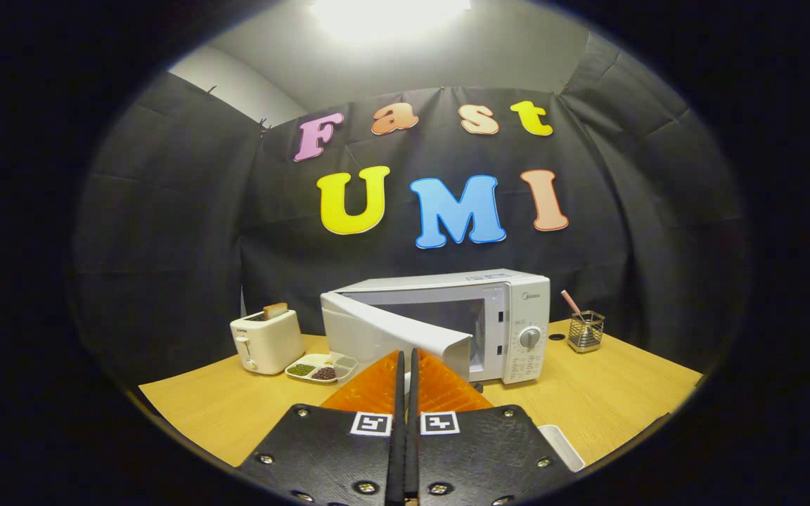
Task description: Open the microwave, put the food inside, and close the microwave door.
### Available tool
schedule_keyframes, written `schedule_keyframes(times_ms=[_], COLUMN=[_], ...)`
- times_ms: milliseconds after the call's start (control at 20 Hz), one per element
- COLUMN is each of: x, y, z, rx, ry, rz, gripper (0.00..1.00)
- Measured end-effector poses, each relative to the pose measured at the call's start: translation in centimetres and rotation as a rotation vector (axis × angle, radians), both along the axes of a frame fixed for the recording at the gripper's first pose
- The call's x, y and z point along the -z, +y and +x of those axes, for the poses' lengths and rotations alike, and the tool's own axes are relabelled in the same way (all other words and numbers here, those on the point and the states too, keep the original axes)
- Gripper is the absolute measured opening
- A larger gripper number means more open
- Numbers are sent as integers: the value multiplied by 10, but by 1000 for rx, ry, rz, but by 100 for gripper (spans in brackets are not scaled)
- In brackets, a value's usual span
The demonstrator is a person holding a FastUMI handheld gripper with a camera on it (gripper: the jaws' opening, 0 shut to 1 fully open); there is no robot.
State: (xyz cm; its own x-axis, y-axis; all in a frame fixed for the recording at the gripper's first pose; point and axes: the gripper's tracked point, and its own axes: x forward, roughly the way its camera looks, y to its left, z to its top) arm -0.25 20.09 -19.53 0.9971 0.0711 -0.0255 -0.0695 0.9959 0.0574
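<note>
The tool is clenched tight, its two fingers pressed together with nothing between them. Just ahead of the tips stands the microwave, its door swung partway open toward the fingers. Left of it sits a small tray of food, then a toaster. A wire cup stands well apart on the right. The wooden surface has bare room there.

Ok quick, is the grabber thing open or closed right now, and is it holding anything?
Hand-held gripper: closed, fingers together with nothing between them, pointed at the microwave's half-open door.
</note>
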Motion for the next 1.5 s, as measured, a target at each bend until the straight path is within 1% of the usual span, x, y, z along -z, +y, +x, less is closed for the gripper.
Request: schedule_keyframes(times_ms=[350,650,750,900,1150,1400,1500], x=[-1,0,1,1,3,4,3], y=[-48,-79,-85,-95,-107,-119,-122], z=[40,80,91,108,139,177,186], rx=[104,156,166,175,158,143,141], ry=[9,22,16,10,36,50,57], rz=[-1,19,4,-8,68,-27,-36], gripper=[1,1,1,1,1,1,1])
